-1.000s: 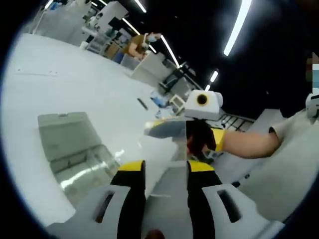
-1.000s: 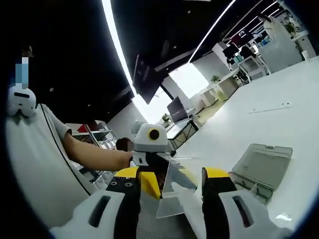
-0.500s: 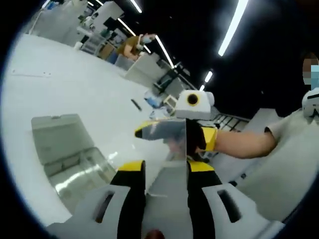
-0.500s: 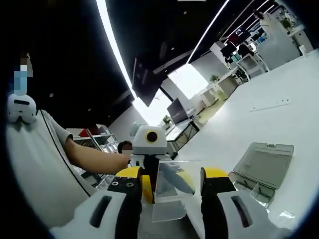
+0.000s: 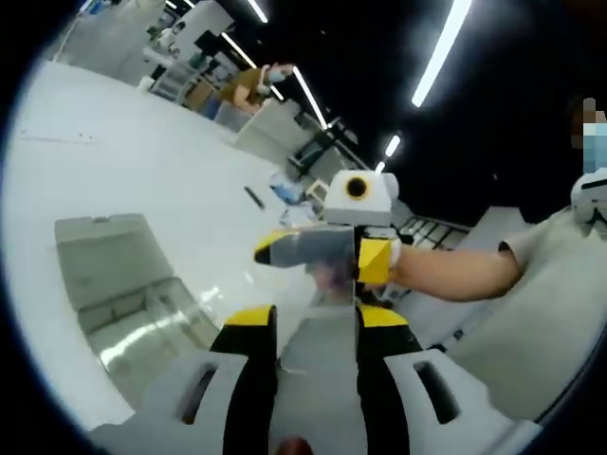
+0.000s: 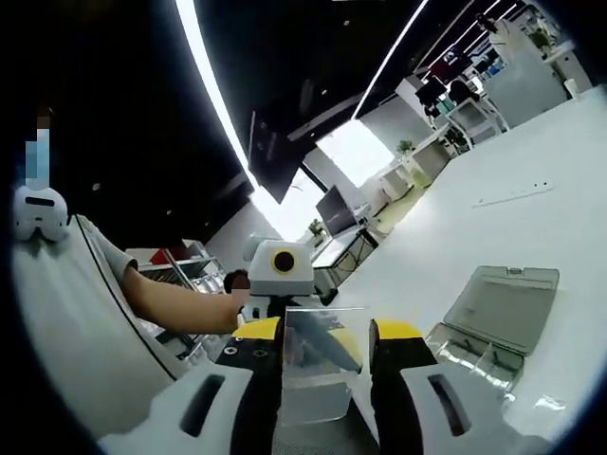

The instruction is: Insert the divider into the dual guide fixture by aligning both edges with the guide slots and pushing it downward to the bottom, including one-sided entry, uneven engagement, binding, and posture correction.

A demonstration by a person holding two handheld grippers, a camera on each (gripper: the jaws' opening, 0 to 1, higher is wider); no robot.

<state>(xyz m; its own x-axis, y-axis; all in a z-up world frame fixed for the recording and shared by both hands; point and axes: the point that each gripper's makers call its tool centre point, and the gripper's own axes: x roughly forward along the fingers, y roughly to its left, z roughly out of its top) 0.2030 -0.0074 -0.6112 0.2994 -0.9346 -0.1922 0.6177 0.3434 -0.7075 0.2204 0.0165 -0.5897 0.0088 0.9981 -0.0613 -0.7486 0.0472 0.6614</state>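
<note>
We hold the clear divider between the two jaws of our right gripper, and the jaws now sit closer together than they did a second ago, pressing on its two edges. In the left gripper view, the left gripper pinches the same clear divider between its jaws, just as it did before. The right gripper shows across from it, holding the far end of the sheet, and it has come a little nearer and lower than a moment ago. In the right gripper view, the left gripper sits behind the sheet, with the person's arm reaching back to a white shirt. The divider hangs in the air above the white table. The open clear box with its guide slots rests on the table, off to the side, apart from the divider. It has stayed in the same spot.
</note>
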